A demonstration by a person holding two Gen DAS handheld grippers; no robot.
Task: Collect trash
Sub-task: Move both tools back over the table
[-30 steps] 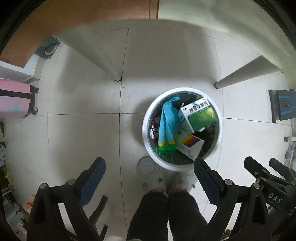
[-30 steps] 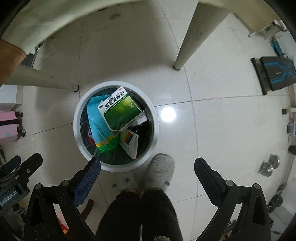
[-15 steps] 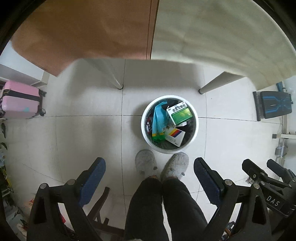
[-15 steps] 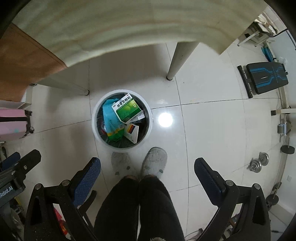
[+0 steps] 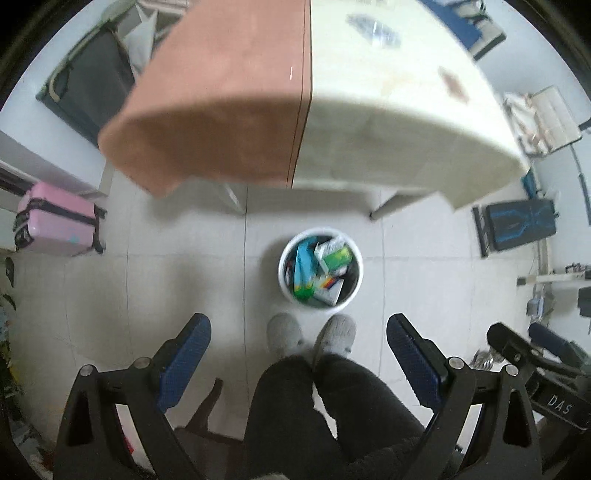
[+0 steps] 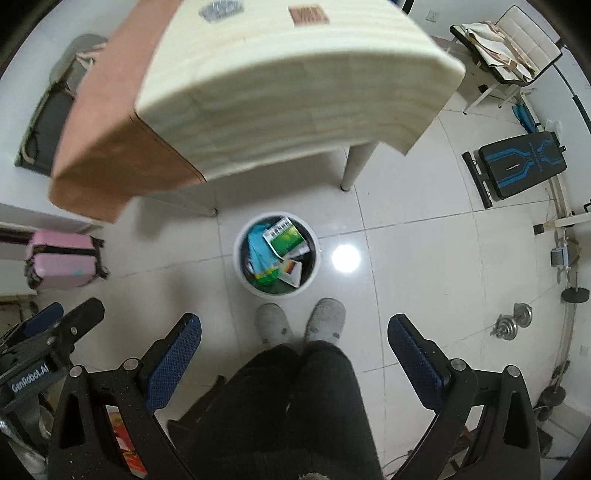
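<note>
Compared with a second earlier, both cameras had risen well above the floor: the white trash bin (image 5: 320, 272) that had filled much of each view had shrunk to a small circle, and the top of the bench (image 5: 369, 110), with its orange-brown and cream halves, had come into sight, where before only its underside edge and legs showed. The left claw (image 5: 298, 352) stood wide open with nothing between its blue pads (image 5: 184, 363), as it had before, and the right claw (image 6: 293, 350) was likewise spread open and empty.

The bin stood on the tiled floor (image 6: 424, 266) just in front of the person's grey slippers (image 6: 327, 319), near the bench legs and partly under the bench's front edge. It held a green-and-white box (image 6: 286, 238) lying on top, a blue-and-green packet (image 6: 260, 258) along its left side, and a smaller white box with coloured stripes (image 6: 290, 271) toward the near rim. On the bench top a blurred clear wrapper (image 5: 373, 27) and a small brown item (image 6: 308, 14) lay well apart from the bin. A pink suitcase (image 5: 55, 219) stood off to the left by the wall.
</note>
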